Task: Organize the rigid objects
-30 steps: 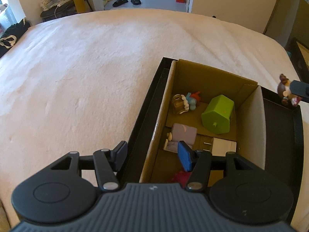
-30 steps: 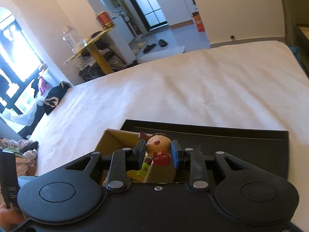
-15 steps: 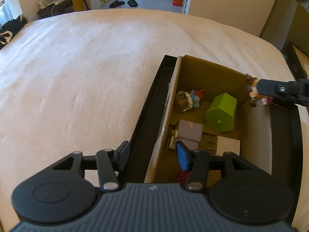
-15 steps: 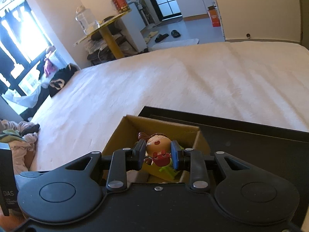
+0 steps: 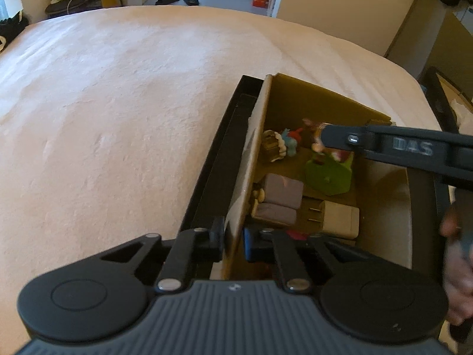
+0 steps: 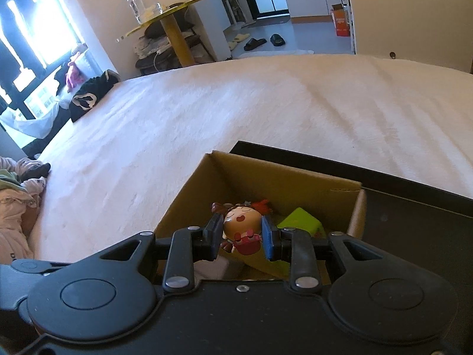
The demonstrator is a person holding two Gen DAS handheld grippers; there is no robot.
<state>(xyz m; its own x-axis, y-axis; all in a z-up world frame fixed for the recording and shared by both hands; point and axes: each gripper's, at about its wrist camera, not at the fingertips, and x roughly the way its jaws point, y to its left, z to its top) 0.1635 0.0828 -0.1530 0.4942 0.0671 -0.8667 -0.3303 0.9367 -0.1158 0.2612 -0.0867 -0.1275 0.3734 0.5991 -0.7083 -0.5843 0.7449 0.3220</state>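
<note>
My right gripper is shut on a small doll figurine with a round face and red dress, held over the open cardboard box. In the left wrist view the figurine hangs above the green block inside the box. My left gripper is shut on the box's left wall, one finger outside and one inside. The box also holds a small figure, a grey sofa toy and a white plug.
The box sits in a black tray on a wide white bed. A person's hand shows at the right edge. Clothes lie off the bed's left side; a yellow table stands beyond.
My right gripper carried the figurine leftward from beside the tray to over the box interior. My left gripper closed in on the box's left wall.
</note>
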